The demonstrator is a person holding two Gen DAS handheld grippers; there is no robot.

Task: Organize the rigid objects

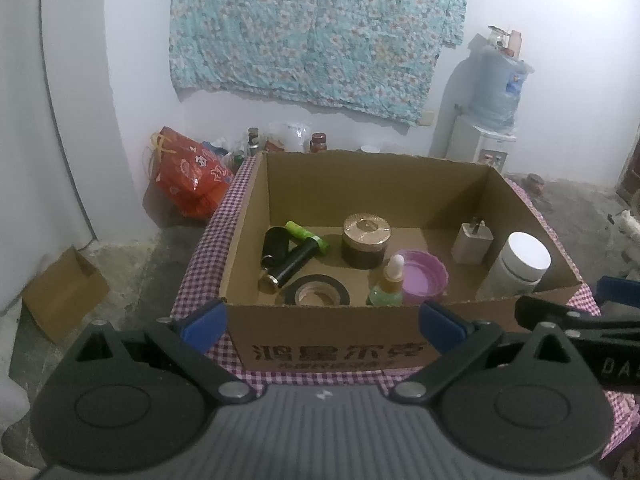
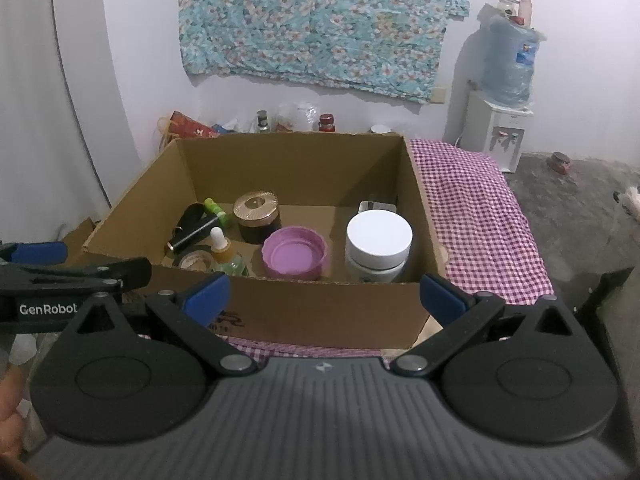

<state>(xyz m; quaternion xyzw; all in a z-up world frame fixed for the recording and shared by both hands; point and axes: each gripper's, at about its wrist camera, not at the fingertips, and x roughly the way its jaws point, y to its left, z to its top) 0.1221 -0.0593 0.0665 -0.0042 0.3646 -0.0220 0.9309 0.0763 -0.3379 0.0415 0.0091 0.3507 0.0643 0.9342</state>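
Waiting wide open, left gripper (image 1: 320, 320) and right gripper (image 2: 324, 294) below the brown cardboard box (image 1: 328, 332).
Hard, smooth white plastic jar (image 2: 378, 246), frame middle: probably light; best pinched round its lid.

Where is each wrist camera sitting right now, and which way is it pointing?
Left wrist: behind the open left gripper, before the cardboard box towards its left side, looking forward and down into it; own blue fingertips show, the right gripper at right.
Right wrist: behind the open right gripper, nearer the box's right side, facing likewise; the left gripper at left.
Shared: box, purple lid, white jar, gold-topped jar, checked cloth.
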